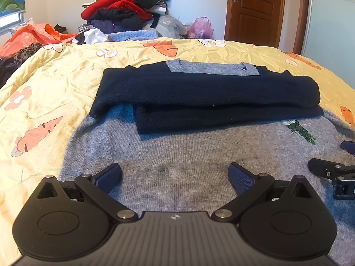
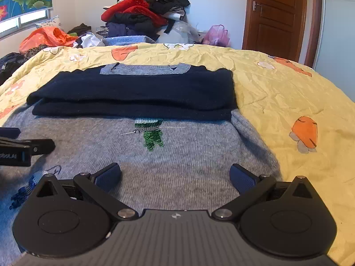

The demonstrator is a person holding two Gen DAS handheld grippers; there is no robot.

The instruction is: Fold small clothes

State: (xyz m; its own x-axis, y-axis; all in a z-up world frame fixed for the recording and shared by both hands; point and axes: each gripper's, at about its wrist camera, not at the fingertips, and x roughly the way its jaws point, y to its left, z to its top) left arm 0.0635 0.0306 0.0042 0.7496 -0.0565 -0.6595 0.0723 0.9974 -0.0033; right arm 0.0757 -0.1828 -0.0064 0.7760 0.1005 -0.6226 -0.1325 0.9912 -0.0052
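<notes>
A small grey knit sweater (image 1: 177,155) lies flat on the yellow quilt (image 1: 44,84), also seen in the right wrist view (image 2: 177,155). Its navy sleeves (image 1: 199,93) are folded across the chest below the grey collar (image 1: 210,67); they show in the right wrist view (image 2: 137,93) too. A green sequin patch (image 2: 152,135) sits on the body. My left gripper (image 1: 175,177) is open and empty over the lower left of the sweater. My right gripper (image 2: 175,177) is open and empty over the lower right. Each gripper shows at the edge of the other's view.
A tall pile of red, black and navy clothes (image 1: 126,8) stands at the far end of the bed. Orange plastic bags (image 1: 33,35) lie at the far left, a pink bag (image 1: 199,27) beside the pile. A brown door (image 1: 255,8) is at the back right.
</notes>
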